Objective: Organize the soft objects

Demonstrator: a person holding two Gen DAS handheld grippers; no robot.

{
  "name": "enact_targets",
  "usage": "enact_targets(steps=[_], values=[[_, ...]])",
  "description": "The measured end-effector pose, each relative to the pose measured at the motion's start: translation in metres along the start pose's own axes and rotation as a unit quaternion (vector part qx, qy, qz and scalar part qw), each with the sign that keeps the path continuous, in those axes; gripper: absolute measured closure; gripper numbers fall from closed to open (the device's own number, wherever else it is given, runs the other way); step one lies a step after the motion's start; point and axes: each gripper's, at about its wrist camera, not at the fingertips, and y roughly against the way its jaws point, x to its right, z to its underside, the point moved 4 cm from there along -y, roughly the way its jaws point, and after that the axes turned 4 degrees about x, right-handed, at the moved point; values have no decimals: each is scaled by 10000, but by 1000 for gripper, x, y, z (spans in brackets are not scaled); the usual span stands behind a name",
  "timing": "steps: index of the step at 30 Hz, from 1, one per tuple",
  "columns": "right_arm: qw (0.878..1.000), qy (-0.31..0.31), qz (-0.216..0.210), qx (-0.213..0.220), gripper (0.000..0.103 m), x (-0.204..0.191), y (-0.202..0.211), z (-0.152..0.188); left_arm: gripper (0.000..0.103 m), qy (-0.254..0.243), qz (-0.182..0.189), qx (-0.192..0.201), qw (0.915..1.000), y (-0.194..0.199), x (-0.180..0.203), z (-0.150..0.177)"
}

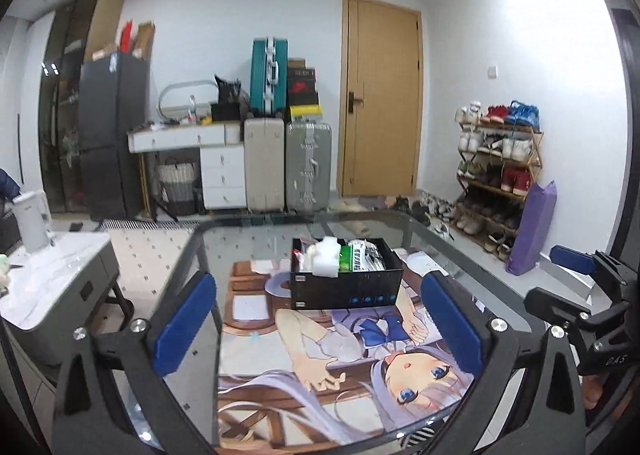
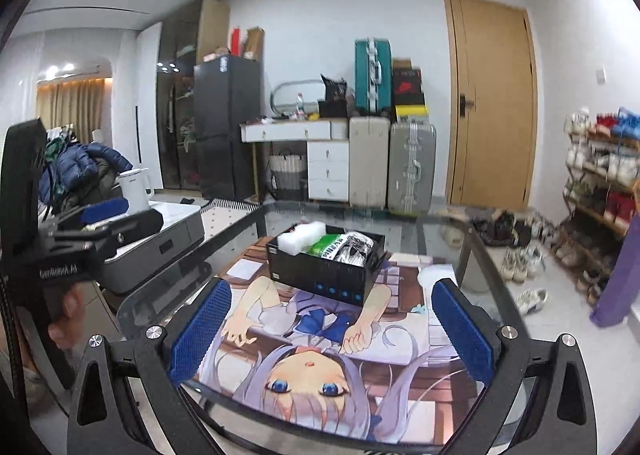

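Observation:
A black open box [image 1: 346,289] stands on the anime-print mat [image 1: 304,371] on the glass table. It holds soft items: a white foam sponge [image 1: 328,257], a green-and-white packet [image 1: 352,259] and a black-and-white bag [image 1: 374,255]. My left gripper [image 1: 320,319] is open and empty, held above the mat, short of the box. In the right wrist view the box [image 2: 324,275] with the sponge [image 2: 300,237] sits ahead of my right gripper [image 2: 332,329], which is open and empty. Each gripper shows at the edge of the other's view.
The glass table edge [image 1: 200,239] runs on the left, with a grey cabinet and white kettle [image 1: 32,219] beyond. Suitcases [image 1: 288,167], a wooden door and a shoe rack [image 1: 500,175] stand at the far wall. Shoes lie on the floor [image 2: 516,251].

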Motion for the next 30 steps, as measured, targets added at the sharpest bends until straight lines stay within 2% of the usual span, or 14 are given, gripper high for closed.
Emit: enact_targets(steps=[4,6,12,22,30], values=[[9994,-288,-78,166,1,0,27,15,0,-65,-398,419,9983,31,-5,9],[9992,-348,1,185,1,2,34,23,0,-74,-510,470,9976,40,-5,14],[9988,-220,-103,431,1,-4,50,23,0,-107,-467,555,9973,52,0,26],[9985,-291,-183,426,1,-6,46,19,0,-276,-231,540,9979,52,14,31],[9985,-367,-216,345,1,-4,43,22,0,-323,-242,549,9977,53,18,31]])
